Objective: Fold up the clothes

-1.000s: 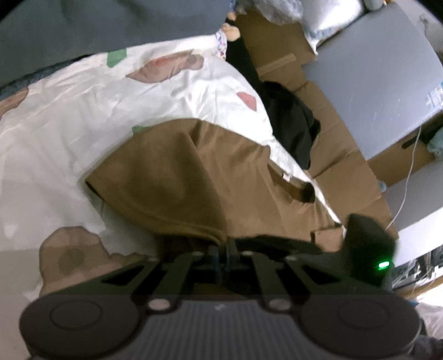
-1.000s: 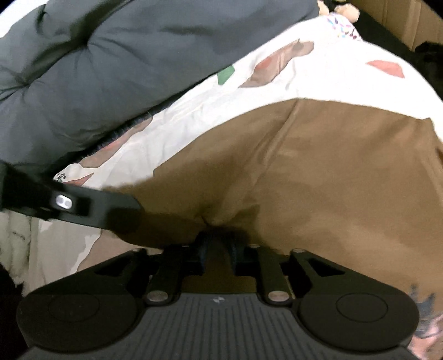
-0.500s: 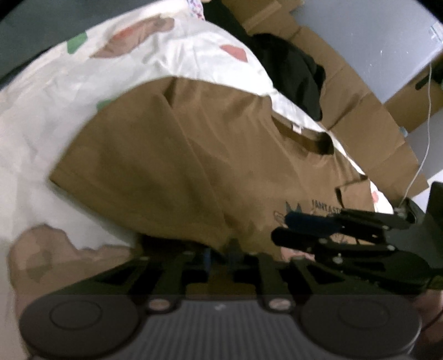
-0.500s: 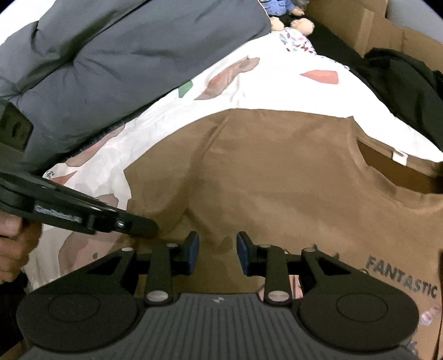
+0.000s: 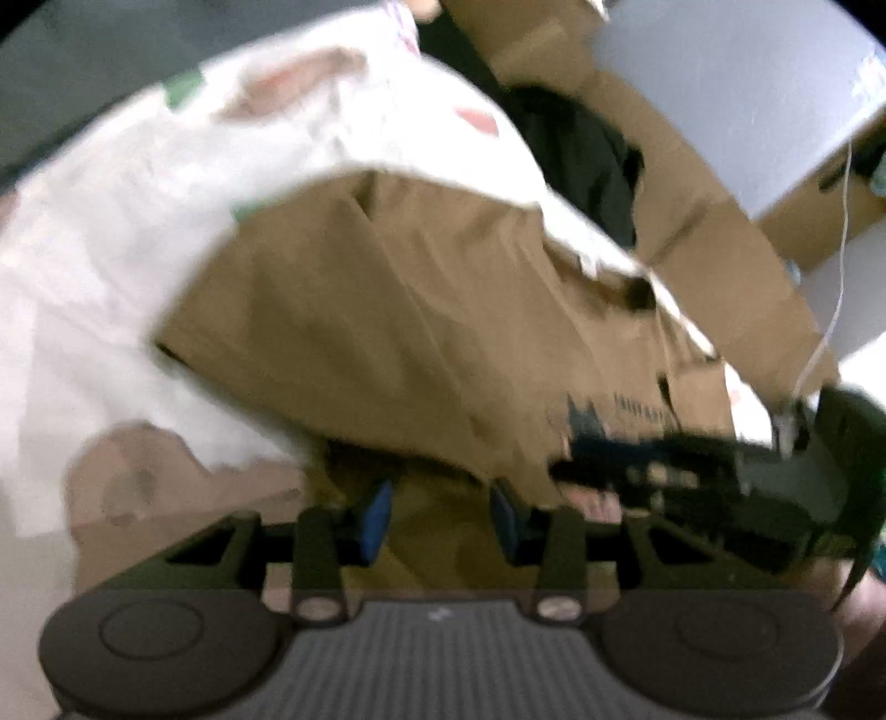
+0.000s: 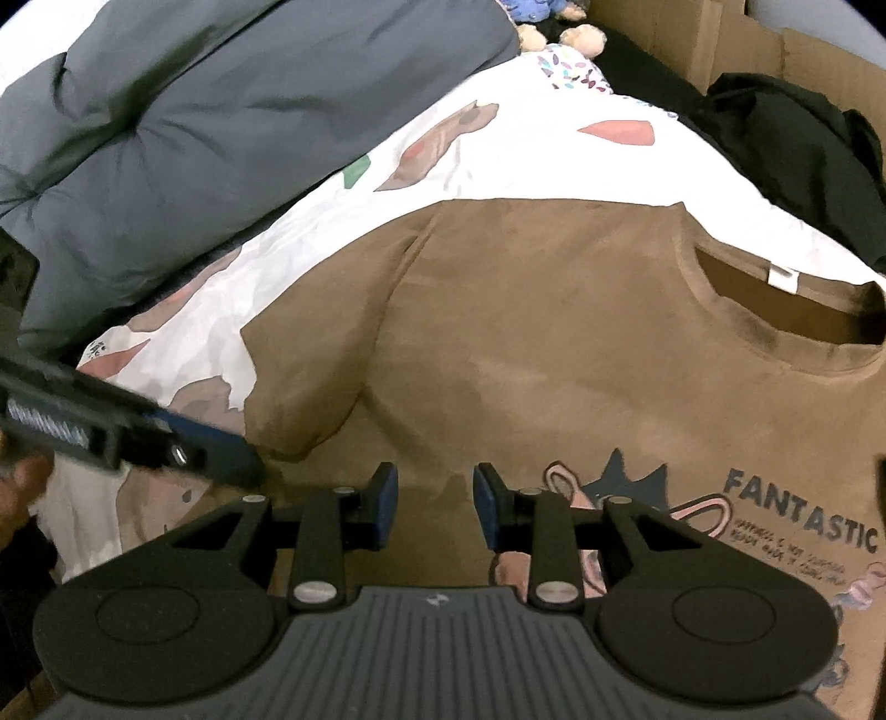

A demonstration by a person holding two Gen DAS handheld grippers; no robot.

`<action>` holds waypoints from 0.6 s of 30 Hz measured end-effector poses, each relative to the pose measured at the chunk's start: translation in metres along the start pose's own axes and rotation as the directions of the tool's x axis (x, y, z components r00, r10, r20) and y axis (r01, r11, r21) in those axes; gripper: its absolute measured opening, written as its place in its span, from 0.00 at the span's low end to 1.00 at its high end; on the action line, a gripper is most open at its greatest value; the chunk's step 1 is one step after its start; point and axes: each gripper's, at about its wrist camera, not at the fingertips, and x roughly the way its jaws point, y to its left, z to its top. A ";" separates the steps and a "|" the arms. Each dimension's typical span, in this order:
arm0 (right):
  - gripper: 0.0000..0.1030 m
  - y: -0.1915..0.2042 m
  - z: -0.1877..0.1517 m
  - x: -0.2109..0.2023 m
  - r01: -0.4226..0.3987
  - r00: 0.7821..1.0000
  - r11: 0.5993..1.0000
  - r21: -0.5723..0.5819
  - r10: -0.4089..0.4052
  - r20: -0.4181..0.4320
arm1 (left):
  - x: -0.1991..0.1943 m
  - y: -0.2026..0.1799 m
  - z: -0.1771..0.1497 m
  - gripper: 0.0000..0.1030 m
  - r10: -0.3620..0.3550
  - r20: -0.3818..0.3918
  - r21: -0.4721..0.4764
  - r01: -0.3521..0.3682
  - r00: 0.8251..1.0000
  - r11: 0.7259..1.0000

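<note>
The left gripper (image 5: 440, 512) stood with its blue pads apart; its jaws had just been opening, and brown cloth lay in the gap without being pinched. The right gripper (image 6: 434, 507) also had its pads apart, poised over the cloth and clamping nothing. The brown T-shirt (image 6: 554, 343) lay spread face-up on the white patterned bedsheet (image 6: 526, 160), neck opening toward the far right, one sleeve folded inward at the left. A grey duvet (image 6: 221, 111) lay beyond the sheet, and a black garment (image 6: 797, 160) rested near cardboard boxes (image 6: 720, 33)
</note>
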 end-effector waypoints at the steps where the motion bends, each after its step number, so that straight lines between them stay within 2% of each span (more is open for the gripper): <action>1: 0.33 0.001 0.000 0.000 -0.001 1.000 1.000 -0.004 0.001 -0.001 | -0.003 0.004 0.003 0.40 0.012 0.028 -0.015 -0.012 1.000 1.000; 3: 0.33 0.002 -0.001 0.001 -0.002 1.000 1.000 -0.004 0.002 -0.002 | -0.007 0.013 0.010 0.40 0.047 0.080 -0.043 -0.044 0.996 0.998; 5: 0.33 0.004 0.001 0.002 -0.004 1.000 1.000 -0.010 0.004 -0.009 | -0.006 0.023 0.018 0.39 0.113 0.119 -0.068 -0.106 0.986 0.992; 8: 0.33 0.009 0.004 0.001 -0.006 1.000 0.999 -0.033 0.005 -0.013 | 0.001 0.039 0.026 0.38 0.199 0.136 -0.111 -0.185 0.971 0.976; 11: 0.33 0.013 0.008 -0.001 -0.006 1.000 0.998 -0.057 0.006 -0.011 | 0.005 0.053 0.030 0.38 0.256 0.136 -0.146 -0.236 0.957 0.961; 13: 0.33 0.014 0.010 -0.002 -0.006 1.000 0.998 -0.063 0.005 -0.012 | 0.007 0.058 0.030 0.38 0.276 0.139 -0.157 -0.254 0.951 0.955; 18: 0.33 0.016 0.014 -0.001 -0.010 1.000 0.998 -0.066 0.009 -0.021 | 0.022 0.069 0.031 0.33 0.281 0.125 -0.188 -0.255 0.952 0.948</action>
